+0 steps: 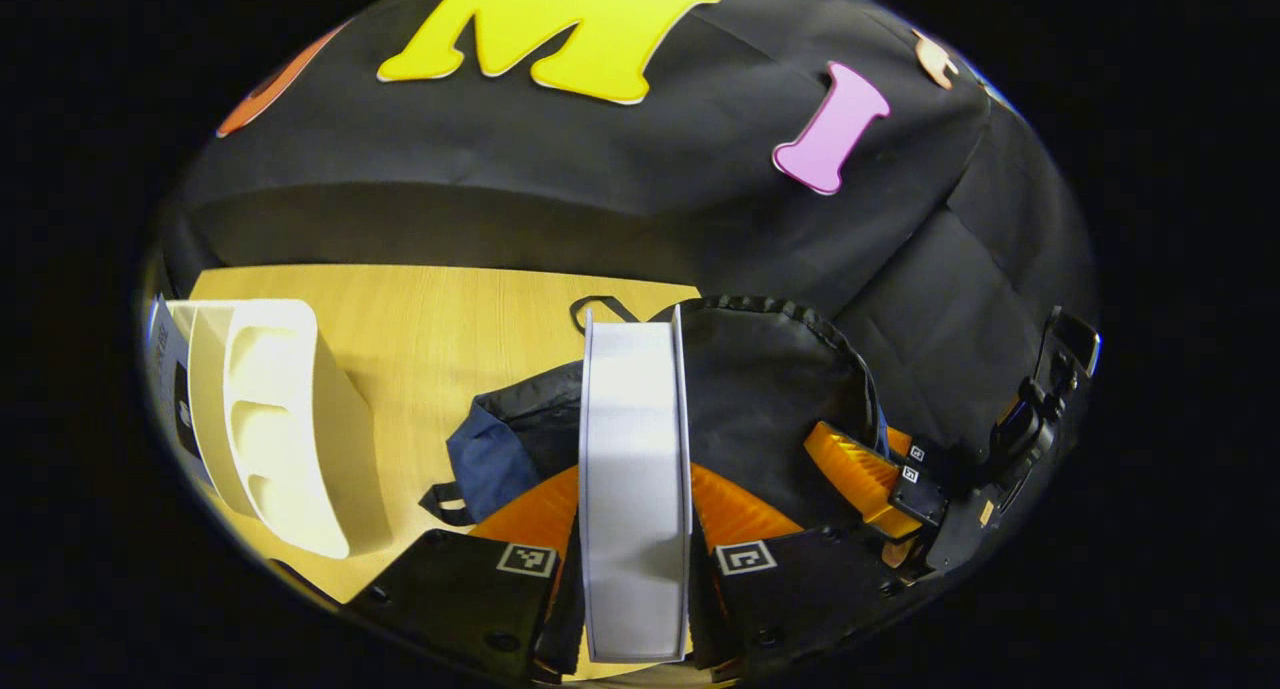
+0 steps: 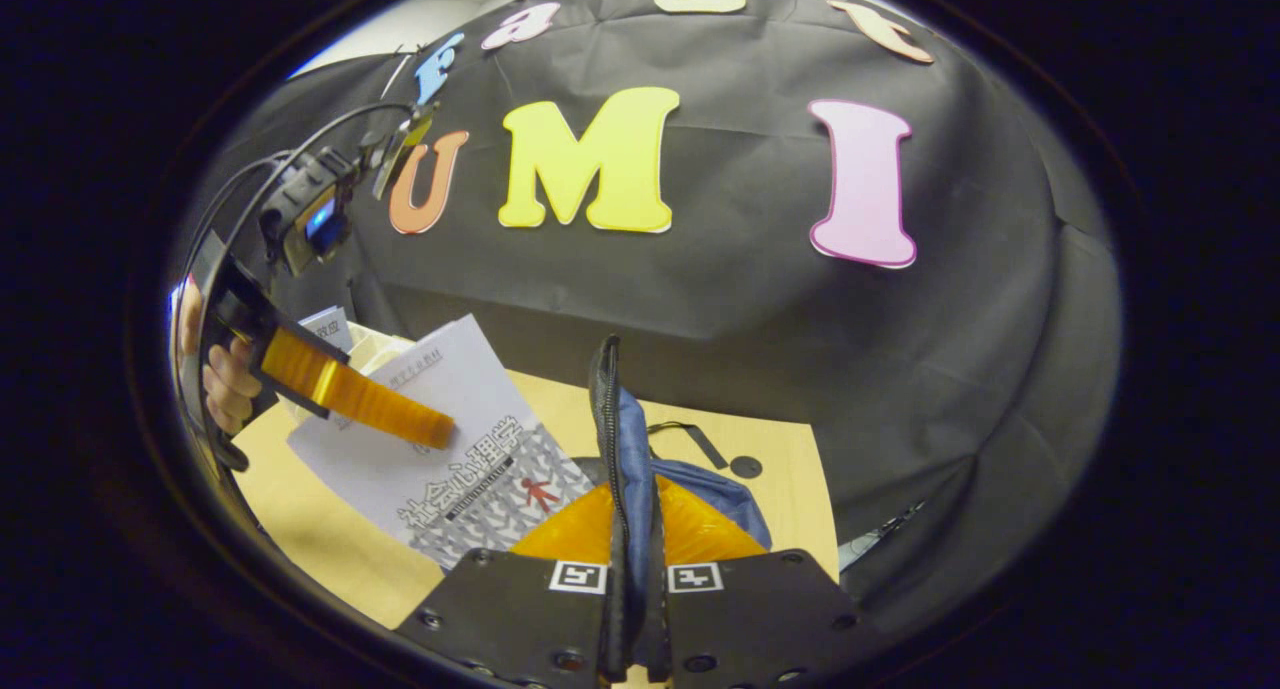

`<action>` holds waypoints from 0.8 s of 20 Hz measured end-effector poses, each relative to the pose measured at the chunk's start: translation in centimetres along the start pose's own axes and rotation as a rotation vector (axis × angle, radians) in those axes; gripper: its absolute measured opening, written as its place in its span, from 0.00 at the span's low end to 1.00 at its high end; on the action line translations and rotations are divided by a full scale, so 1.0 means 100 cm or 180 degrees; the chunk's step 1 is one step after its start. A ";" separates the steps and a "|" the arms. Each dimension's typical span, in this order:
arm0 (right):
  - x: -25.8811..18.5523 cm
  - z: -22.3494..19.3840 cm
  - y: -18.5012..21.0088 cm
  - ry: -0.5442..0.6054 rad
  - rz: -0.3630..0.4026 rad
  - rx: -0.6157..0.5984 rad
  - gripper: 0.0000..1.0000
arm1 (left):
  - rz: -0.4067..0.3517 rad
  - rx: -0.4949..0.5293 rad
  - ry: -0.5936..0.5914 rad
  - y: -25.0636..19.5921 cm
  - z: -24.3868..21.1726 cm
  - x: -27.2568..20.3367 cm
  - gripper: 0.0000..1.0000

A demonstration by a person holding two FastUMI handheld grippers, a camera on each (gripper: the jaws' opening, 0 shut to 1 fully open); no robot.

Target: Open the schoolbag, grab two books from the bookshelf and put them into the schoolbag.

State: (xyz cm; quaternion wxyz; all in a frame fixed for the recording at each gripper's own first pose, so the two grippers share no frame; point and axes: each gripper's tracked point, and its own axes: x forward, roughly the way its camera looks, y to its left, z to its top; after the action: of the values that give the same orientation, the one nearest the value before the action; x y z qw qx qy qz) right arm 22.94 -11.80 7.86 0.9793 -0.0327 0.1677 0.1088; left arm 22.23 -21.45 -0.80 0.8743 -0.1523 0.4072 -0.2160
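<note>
Left gripper (image 1: 636, 529): clamped on a book (image 1: 636, 469), both fingers pressing its covers, fore-edge pages facing the camera in the left gripper view. Book is held upright above the schoolbag (image 1: 760, 399). In the right gripper view the same book (image 2: 450, 449) shows its grey-and-white printed cover, with one finger of the left gripper (image 2: 350, 394) laid across it and a hand (image 2: 225, 379) on the gripper's handle.

Right gripper (image 2: 632, 569): nearly closed, both fingers pinching the schoolbag's zipper-edged flap (image 2: 610, 449), which stands upright between them with blue lining showing. In the left gripper view the right gripper (image 1: 880, 479) sits at the bag's right edge.

Schoolbag: black outside, blue inside, lying on the wooden worktop (image 1: 450, 339) near its back edge by the booth wall, mouth held open.

Bookshelf (image 1: 280, 419): cream rack standing toward the worktop's left edge, well apart from the bag; another book (image 1: 165, 369) is seen at its far side.
</note>
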 end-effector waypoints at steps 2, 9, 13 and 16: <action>0.002 0.008 0.008 -0.0003 0.0051 0.0022 0.07 | -0.0128 -0.0218 0.0007 0.008 -0.005 0.010 0.44; 0.009 0.019 0.023 -0.0028 0.0139 0.0072 0.07 | -0.0601 -0.0902 -0.0046 0.015 -0.020 0.045 0.44; 0.008 0.020 0.041 -0.0010 0.0145 0.0013 0.07 | -0.0862 -0.1302 -0.0033 0.019 -0.029 0.075 0.43; 0.010 0.016 0.053 0.0022 0.0163 0.0003 0.07 | -0.0972 -0.1322 0.0009 0.015 -0.037 0.104 0.44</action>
State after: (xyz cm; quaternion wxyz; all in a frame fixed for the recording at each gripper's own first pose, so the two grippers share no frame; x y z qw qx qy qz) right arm 23.20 -6.30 8.92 0.9756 -0.0283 0.1719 0.1336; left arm 25.69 -25.74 -10.52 0.7810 -0.3879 0.4162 -0.2575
